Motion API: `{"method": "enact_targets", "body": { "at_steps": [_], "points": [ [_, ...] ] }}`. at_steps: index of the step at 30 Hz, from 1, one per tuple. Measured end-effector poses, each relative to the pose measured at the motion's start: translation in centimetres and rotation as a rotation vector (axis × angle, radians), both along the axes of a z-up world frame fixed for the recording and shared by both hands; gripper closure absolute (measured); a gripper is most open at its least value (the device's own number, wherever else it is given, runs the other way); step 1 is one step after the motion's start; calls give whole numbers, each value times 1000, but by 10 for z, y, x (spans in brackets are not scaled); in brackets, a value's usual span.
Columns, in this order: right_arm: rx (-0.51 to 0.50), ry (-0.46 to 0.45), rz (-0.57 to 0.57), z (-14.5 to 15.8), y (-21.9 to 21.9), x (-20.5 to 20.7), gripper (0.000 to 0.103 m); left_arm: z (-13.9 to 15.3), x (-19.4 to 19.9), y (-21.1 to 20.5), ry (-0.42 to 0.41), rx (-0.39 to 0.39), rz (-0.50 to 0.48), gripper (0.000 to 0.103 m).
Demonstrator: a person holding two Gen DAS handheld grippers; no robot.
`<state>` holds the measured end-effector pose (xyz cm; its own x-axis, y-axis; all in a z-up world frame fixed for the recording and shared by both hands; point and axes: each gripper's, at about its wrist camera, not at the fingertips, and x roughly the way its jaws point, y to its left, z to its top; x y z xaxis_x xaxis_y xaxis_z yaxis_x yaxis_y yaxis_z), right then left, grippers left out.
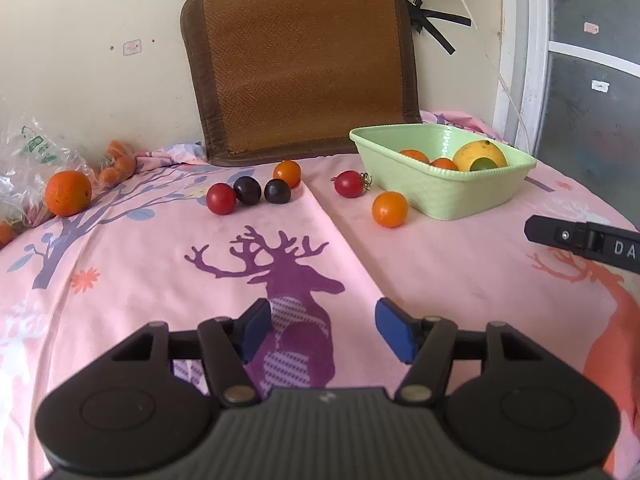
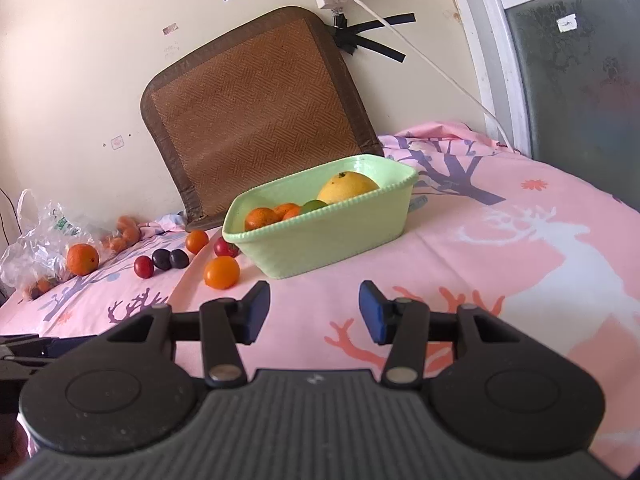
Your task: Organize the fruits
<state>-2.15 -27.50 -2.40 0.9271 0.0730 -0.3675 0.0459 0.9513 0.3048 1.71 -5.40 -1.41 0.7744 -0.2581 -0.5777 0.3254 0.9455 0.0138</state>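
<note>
Beside the green basket [image 1: 440,196], loose cherry tomatoes [image 1: 390,209] are scattered on the bedsheet [image 1: 120,280]; both the left gripper [image 1: 322,330] and right gripper [image 2: 314,312] are held open, empty; round fruit could be nudged rolling away

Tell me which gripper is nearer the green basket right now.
Right. The right gripper is just short of the green basket, both jaws empty. The left gripper sits further back over the deer print, basket off to its right.
</note>
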Motion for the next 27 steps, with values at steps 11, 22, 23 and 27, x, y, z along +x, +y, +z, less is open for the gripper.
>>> {"method": "enact_targets", "body": {
  "at_steps": [11,22,23,27],
  "points": [
    [-32,-19,-11,1,4,-1,46,0,-4,1,-27,-40,-70,32],
    [6,12,-28,-1,-2,2,46,1,-4,5,-25,-64,-84,31],
    [11,16,-30,-2,-2,3,46,1,-4,5,-23,-66,-84,31],
    [26,21,-29,-3,-5,2,46,0,-3,5,-18,-68,-83,31]
  ]
}}
